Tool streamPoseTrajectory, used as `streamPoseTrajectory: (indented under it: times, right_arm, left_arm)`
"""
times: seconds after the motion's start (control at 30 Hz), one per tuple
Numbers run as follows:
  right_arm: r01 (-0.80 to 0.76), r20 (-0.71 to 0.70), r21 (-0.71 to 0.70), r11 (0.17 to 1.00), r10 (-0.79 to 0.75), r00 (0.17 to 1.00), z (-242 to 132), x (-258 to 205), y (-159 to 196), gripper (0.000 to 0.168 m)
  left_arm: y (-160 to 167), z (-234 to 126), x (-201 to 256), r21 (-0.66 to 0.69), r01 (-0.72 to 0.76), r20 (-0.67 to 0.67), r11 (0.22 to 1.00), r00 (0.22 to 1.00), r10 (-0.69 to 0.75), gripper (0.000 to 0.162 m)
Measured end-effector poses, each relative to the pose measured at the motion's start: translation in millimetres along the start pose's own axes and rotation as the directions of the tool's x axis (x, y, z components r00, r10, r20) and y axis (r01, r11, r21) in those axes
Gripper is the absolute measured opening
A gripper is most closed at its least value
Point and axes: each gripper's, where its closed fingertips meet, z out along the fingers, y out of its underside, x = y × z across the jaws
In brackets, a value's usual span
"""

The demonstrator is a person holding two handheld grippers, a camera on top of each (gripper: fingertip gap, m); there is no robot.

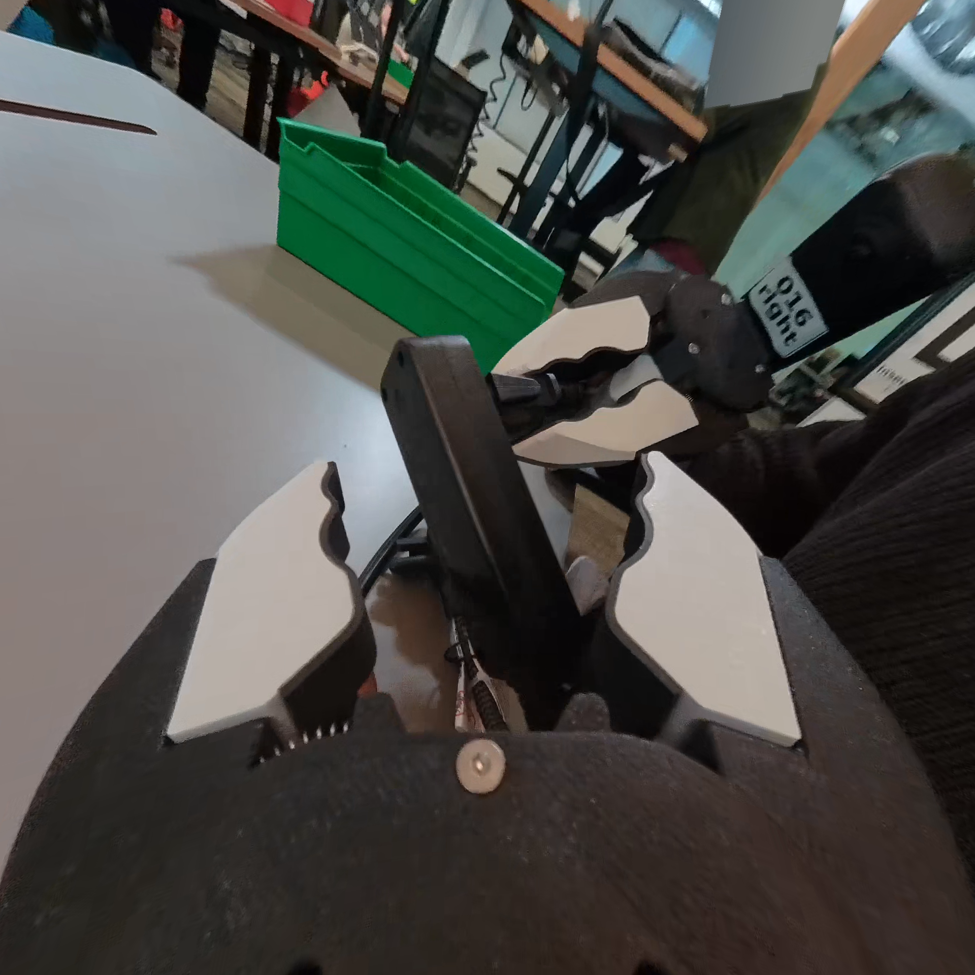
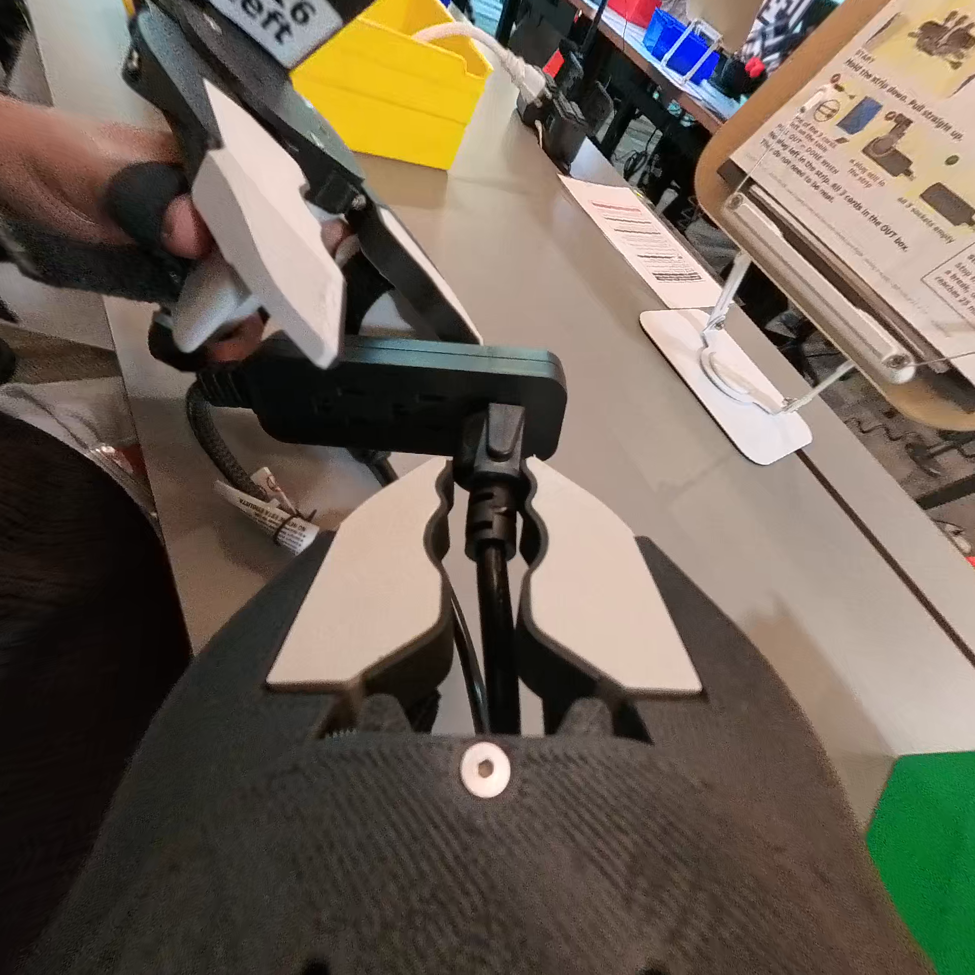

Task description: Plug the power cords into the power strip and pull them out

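The black power strip [image 1: 448,448] is tilted up off the grey table [image 1: 132,369], between the wide-apart fingers of my left gripper [image 1: 488,464]. There is a gap on the left side, and the strip lies close to the right finger. In the right wrist view the strip [image 2: 395,401] faces me with its sockets, and the left gripper [image 2: 401,343] reaches it from the upper left. My right gripper [image 2: 488,475] is shut on a black plug [image 2: 498,438] seated in the strip's end socket. It also shows in the left wrist view [image 1: 509,409], with the plug [image 1: 527,393]. The strip's braided cord [image 2: 211,448] hangs below.
A green bin [image 1: 401,248] stands behind the strip. A yellow bin [image 2: 390,100] and a black adapter with a white cable [image 2: 548,111] sit at the far end. An instruction sheet on a clear stand [image 2: 854,174] and a paper [image 2: 633,237] are on the right. A dark sleeve [image 1: 870,527] is close by.
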Motion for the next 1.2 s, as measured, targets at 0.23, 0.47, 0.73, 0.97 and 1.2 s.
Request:
streamPoseTrajectory:
  times: [0.23, 0.47, 0.73, 0.97, 1.2]
  right_arm:
    - [0.094, -0.049, -0.069, 0.993, -0.097, 0.994, 2, -11, -3, 0.023]
    - [0.139, -0.065, -0.093, 0.986, -0.146, 0.987, -2, -15, -6, 0.023]
    - [0.206, -0.052, -0.099, 0.973, -0.212, 0.976, -7, -25, -11, 0.023]
    - [0.218, -0.026, -0.088, 0.972, -0.221, 0.975, -6, -32, -13, 0.023]
    - [0.258, -0.014, -0.082, 0.963, -0.260, 0.966, -6, -36, -15, 0.023]
  left_arm:
    - [22, 7, 0, -0.165, -0.078, 0.075, 0.983, 0.993, 0.091, 0.082]
    - [23, 12, 5, -0.196, -0.186, 0.104, 0.963, 0.972, 0.209, 0.065]
    - [32, 13, 6, -0.320, -0.336, 0.119, 0.886, 0.913, 0.390, 0.067]
    - [48, 16, 8, -0.394, -0.341, 0.064, 0.854, 0.916, 0.395, 0.081]
    - [46, 13, 5, -0.399, -0.279, 0.089, 0.873, 0.936, 0.340, 0.062]
